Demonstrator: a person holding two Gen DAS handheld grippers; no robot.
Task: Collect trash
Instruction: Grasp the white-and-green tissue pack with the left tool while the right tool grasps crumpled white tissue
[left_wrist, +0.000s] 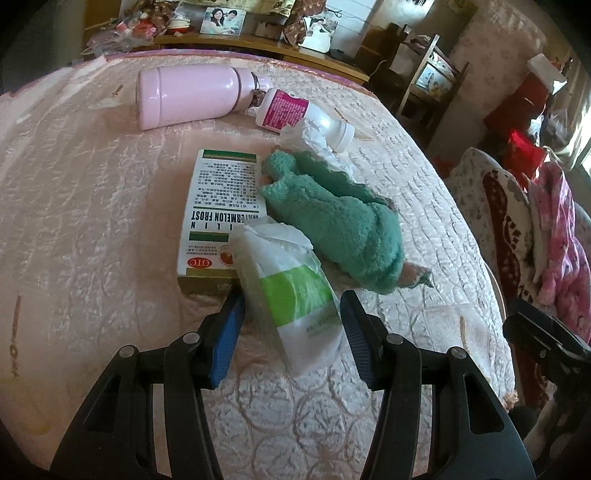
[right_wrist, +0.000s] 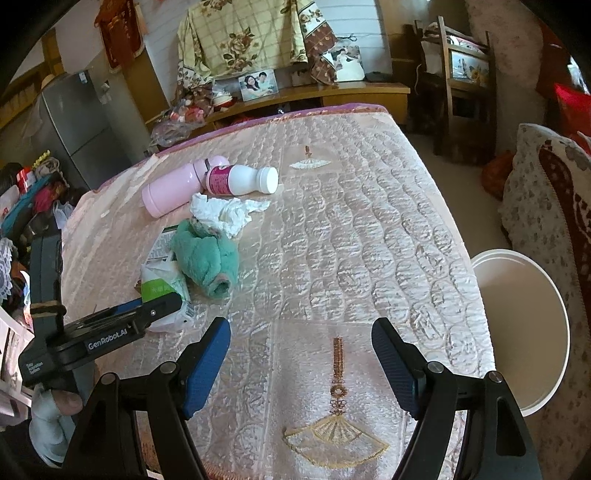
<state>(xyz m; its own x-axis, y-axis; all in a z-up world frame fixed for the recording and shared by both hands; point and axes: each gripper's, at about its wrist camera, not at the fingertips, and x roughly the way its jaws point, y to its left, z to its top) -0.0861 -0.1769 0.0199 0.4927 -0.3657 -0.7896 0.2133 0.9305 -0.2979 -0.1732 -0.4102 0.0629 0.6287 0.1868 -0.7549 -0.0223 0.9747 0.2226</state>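
A white and green plastic packet (left_wrist: 291, 295) lies on the pink quilted mattress (left_wrist: 92, 221). My left gripper (left_wrist: 291, 299) straddles it, open, one blue pad (left_wrist: 227, 332) on each side of it; no squeeze shows. The right wrist view shows that gripper (right_wrist: 159, 306) low over the packet (right_wrist: 162, 284). Beyond the packet lie a medicine box (left_wrist: 218, 206), a green fuzzy sock (left_wrist: 340, 229), a crumpled tissue (left_wrist: 314, 140), a white bottle with a magenta label (left_wrist: 295, 110) and a pink flask (left_wrist: 184, 96). My right gripper (right_wrist: 301, 325) hangs open over bare mattress, holding nothing.
A white bucket (right_wrist: 524, 332) stands on the floor at the mattress's right edge. A patterned cushion (right_wrist: 546, 206) sits beside it. A wooden shelf with photo frames (right_wrist: 258, 85) runs along the far end, a chair (right_wrist: 458, 74) to its right.
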